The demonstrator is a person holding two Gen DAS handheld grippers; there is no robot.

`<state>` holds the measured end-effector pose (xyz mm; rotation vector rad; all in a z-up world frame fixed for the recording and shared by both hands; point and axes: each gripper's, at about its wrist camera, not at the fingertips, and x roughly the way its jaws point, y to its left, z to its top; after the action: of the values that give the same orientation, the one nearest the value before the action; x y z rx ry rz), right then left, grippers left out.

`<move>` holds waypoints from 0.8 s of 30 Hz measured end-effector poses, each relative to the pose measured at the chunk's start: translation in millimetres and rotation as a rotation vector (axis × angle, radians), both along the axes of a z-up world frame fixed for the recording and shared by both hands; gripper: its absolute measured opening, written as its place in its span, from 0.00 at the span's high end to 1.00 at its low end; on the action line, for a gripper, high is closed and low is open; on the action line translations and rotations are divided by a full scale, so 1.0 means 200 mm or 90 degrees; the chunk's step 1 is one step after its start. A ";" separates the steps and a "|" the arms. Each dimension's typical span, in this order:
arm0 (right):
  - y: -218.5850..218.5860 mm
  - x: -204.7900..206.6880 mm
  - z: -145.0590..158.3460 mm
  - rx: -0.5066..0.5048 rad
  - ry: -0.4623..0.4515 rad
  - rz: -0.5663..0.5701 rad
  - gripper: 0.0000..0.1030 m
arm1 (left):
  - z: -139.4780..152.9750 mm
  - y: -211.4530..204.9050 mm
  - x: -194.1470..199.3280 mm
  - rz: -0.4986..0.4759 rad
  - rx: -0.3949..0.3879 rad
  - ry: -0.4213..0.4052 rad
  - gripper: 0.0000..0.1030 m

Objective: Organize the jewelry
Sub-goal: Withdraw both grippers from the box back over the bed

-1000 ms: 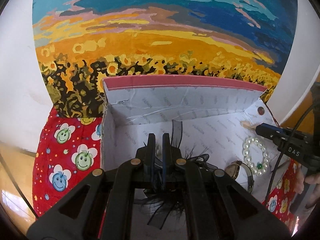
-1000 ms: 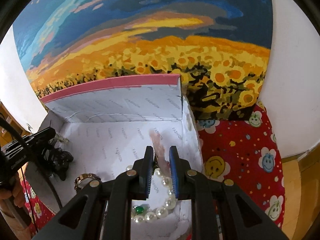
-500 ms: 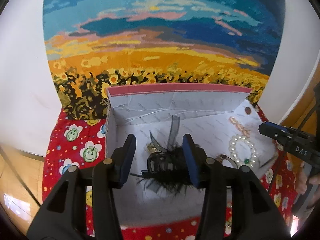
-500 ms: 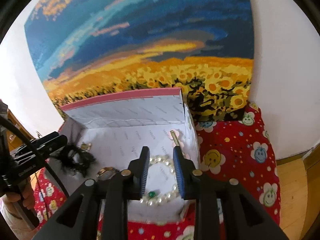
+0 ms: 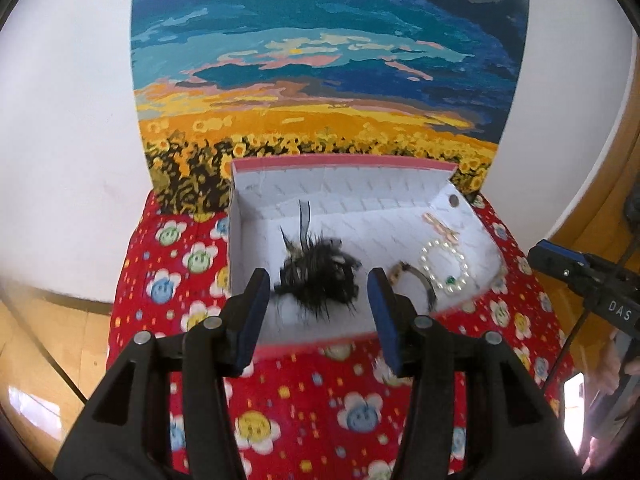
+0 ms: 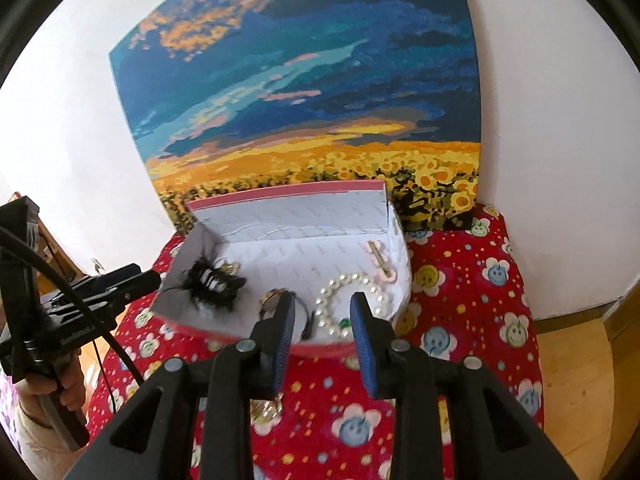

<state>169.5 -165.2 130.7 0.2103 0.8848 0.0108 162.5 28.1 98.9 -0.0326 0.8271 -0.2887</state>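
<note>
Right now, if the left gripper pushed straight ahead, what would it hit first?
Most likely the black feathered hair clip lying in the white box, centred between the open left gripper fingers; depth is uncertain.

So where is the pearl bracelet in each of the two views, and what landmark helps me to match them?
Left wrist view: the pearl bracelet lies right of centre, in the right part of the white box, beyond the right tip of the open tongs.
Right wrist view: the pearl bracelet lies near the centre, partly behind the tips of the open tongs.
Shared landmark: the black feathered hair clip, left of the bracelet in both views.
</note>
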 end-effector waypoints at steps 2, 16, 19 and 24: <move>0.02 -0.05 0.02 0.003 -0.001 0.003 0.69 | 0.01 0.01 -0.05 0.000 -0.001 0.003 0.58; 0.19 -0.32 -0.03 0.032 0.017 0.019 0.69 | -0.03 0.05 -0.33 0.008 -0.012 0.017 0.56; 0.23 -0.35 -0.07 0.046 0.029 0.018 0.69 | -0.06 0.06 -0.35 0.011 -0.020 0.025 0.56; 0.28 -0.39 -0.15 0.076 0.048 0.011 0.69 | -0.12 0.09 -0.37 0.019 -0.032 0.038 0.56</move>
<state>92.2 -109.5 99.8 0.3159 0.9616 0.0727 88.9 45.9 74.1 -0.1014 0.8782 -0.2812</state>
